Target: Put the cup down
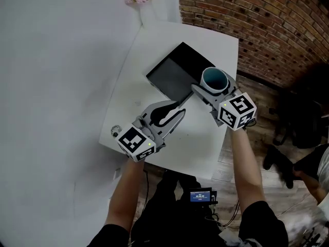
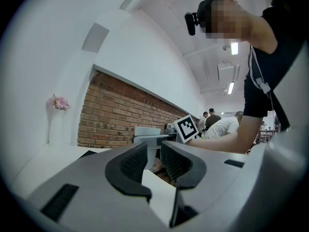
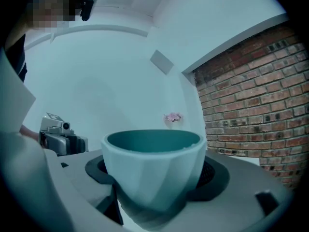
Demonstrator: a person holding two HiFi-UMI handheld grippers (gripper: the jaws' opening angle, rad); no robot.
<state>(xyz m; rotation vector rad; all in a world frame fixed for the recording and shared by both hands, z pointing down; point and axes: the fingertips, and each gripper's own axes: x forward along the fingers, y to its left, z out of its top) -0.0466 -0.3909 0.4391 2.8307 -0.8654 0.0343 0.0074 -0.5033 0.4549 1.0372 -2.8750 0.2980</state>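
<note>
On the white rectangular table (image 1: 150, 53), at left, the left gripper (image 1: 178, 112) rests low over the bare top. Its dark ribbed jaws stand a little apart with nothing between them, as the left gripper view (image 2: 153, 151) confirms. At centre lies a flat black rectangular mat (image 1: 175, 71). At right, the right gripper (image 1: 214, 87) is clamped wide on a pale faceted cup with a teal interior (image 1: 214, 78). The cup is upright and empty, above the mat's right corner and near the table's right edge. Whether its base touches cannot be told.

For a clean set-down, the cup (image 3: 154, 170) should probably be lowered level until its base seats fully on a flat surface, well inboard of the edge. The pads (image 3: 212, 175) should likely spread only then, evenly, before drawing straight back.
</note>
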